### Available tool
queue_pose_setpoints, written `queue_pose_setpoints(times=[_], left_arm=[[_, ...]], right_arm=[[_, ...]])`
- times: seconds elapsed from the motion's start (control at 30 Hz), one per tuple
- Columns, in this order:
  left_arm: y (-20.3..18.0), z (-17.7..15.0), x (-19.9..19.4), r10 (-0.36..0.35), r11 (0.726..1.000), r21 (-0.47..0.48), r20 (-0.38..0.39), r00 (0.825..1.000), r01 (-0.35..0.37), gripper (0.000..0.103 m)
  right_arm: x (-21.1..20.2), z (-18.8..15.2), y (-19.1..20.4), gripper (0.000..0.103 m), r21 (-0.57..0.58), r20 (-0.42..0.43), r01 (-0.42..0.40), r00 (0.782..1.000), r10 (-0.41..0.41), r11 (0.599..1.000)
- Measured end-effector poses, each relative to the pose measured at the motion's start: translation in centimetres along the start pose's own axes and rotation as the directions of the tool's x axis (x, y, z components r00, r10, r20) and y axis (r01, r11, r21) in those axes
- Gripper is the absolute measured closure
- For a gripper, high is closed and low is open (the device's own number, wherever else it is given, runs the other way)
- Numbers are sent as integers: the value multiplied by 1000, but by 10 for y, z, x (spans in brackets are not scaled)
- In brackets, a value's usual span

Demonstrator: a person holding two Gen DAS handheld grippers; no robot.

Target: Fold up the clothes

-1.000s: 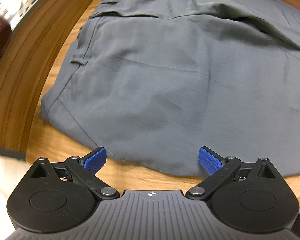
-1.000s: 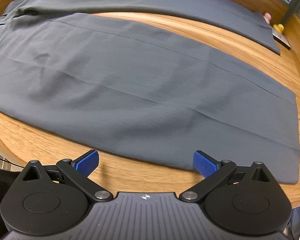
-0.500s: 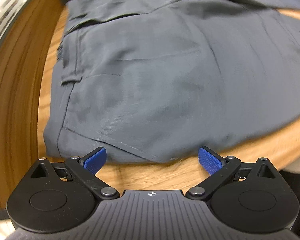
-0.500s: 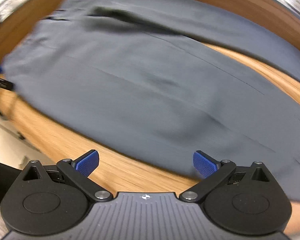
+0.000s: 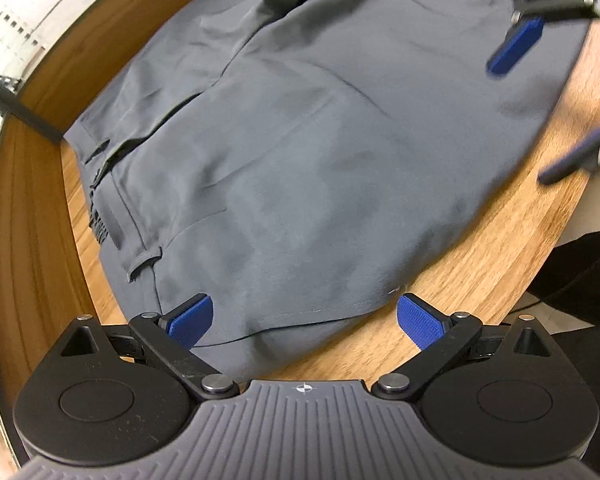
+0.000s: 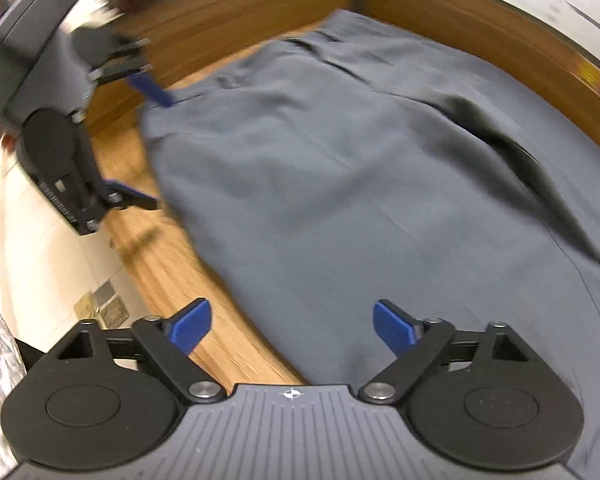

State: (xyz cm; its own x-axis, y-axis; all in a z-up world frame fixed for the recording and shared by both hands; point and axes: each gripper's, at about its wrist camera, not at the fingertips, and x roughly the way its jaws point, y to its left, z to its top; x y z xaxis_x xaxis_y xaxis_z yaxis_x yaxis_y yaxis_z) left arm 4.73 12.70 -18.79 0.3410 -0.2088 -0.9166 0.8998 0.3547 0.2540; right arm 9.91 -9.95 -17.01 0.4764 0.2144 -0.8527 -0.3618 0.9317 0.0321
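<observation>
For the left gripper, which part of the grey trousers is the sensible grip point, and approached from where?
Probably the near waistband corner of the grey trousers, approached from the table's near edge. That hem lies flat between the open pads of the left gripper, with bare wood beside it for a finger to slide under.

The trousers (image 5: 320,152) lie flat on the table (image 5: 480,264), waistband end toward the left claw (image 5: 304,320). That claw hangs over the waist corner near the table's front edge. The right claw (image 6: 292,322) hangs over the trousers' near edge, further along.
</observation>
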Motion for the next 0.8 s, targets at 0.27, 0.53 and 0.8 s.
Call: queue_pose_setpoints(times=[0.27,0.53,0.8], left_arm=[[0,-8,0,-15,999,43,-13,1000,15,10],[-10,-8,-7,-29,994,103,22,999,26,10],[-17,7,4,50,988,141,51,997,-57,40]], right_arm=[[31,15,32,44,-145,-40,15,999,-21,989],[28,33,25,95,-114,-26,-16,1000,13,993],[-12,61,-1,96,-27,41,-38,998,39,999]])
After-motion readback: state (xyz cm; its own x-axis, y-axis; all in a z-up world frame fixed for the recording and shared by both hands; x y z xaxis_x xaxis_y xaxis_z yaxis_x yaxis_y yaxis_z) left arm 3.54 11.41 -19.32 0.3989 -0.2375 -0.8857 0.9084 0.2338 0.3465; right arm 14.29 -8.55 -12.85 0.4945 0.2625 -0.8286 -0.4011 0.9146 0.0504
